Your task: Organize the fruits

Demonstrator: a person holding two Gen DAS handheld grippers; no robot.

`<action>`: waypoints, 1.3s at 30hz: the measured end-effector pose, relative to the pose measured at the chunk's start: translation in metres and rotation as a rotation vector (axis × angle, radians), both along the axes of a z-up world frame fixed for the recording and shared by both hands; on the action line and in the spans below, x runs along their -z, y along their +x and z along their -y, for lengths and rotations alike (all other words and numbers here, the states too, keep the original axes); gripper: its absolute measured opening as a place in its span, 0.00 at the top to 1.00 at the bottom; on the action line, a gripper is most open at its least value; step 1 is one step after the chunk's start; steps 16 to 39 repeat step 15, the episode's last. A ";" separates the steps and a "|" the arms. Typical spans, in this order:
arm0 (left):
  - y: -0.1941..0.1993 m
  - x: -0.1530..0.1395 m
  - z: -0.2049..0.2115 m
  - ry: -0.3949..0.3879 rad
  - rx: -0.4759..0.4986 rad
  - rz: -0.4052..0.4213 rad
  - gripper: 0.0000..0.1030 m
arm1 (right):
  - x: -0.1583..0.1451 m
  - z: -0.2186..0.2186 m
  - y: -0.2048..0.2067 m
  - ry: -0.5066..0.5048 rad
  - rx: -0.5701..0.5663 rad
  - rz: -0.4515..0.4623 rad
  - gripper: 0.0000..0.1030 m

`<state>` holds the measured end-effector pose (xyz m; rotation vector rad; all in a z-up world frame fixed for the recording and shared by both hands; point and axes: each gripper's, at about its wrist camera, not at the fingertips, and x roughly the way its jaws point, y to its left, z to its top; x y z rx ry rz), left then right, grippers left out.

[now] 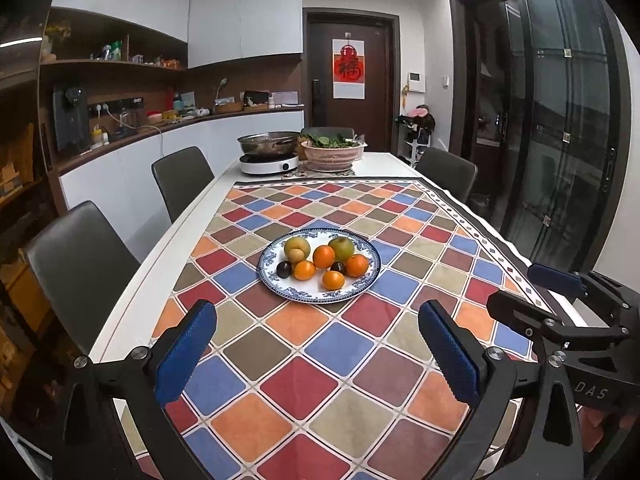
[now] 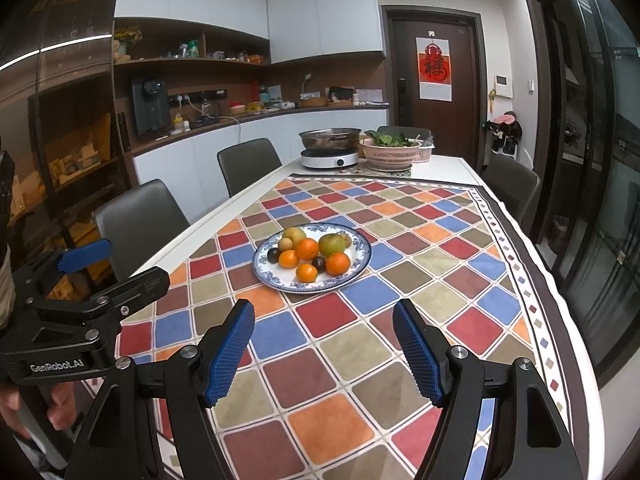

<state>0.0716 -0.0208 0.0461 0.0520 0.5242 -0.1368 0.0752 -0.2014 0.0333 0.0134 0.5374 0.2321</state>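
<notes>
A blue-and-white plate [image 1: 360, 286] [image 2: 362, 256] sits mid-table on the chequered cloth. It holds several oranges [image 1: 324, 257] [image 2: 307, 249], a green apple [image 1: 342, 249] [image 2: 331, 244], a yellow-green pear [image 1: 296, 247] [image 2: 294, 236] and two dark plums [image 1: 284, 269] [image 2: 319, 264]. My left gripper [image 1: 320, 354] hovers short of the plate, open, nothing between its blue pads. My right gripper [image 2: 324, 354] is open and empty too, also short of the plate. In the left wrist view the right gripper [image 1: 560, 300] shows at the right edge. The left gripper [image 2: 92, 272] appears at the left in the right wrist view, with a hand below it.
At the table's far end stand an induction cooker with a steel pan [image 1: 269, 148] [image 2: 330, 144] and a pink colander of greens [image 1: 334, 152] [image 2: 394, 150]. Dark chairs [image 1: 182, 178] [image 2: 136, 220] line the left side, another [image 1: 448, 172] the right. Bare chequered cloth lies between grippers and plate.
</notes>
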 end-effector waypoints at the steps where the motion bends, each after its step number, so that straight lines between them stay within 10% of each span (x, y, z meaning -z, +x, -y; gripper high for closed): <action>1: 0.000 0.000 0.000 0.002 -0.004 0.003 0.00 | 0.000 0.000 0.000 0.000 0.000 0.001 0.30; 39: -0.007 0.004 0.001 0.006 -0.019 -0.016 0.00 | 0.006 0.000 -0.001 -0.003 0.002 -0.025 0.30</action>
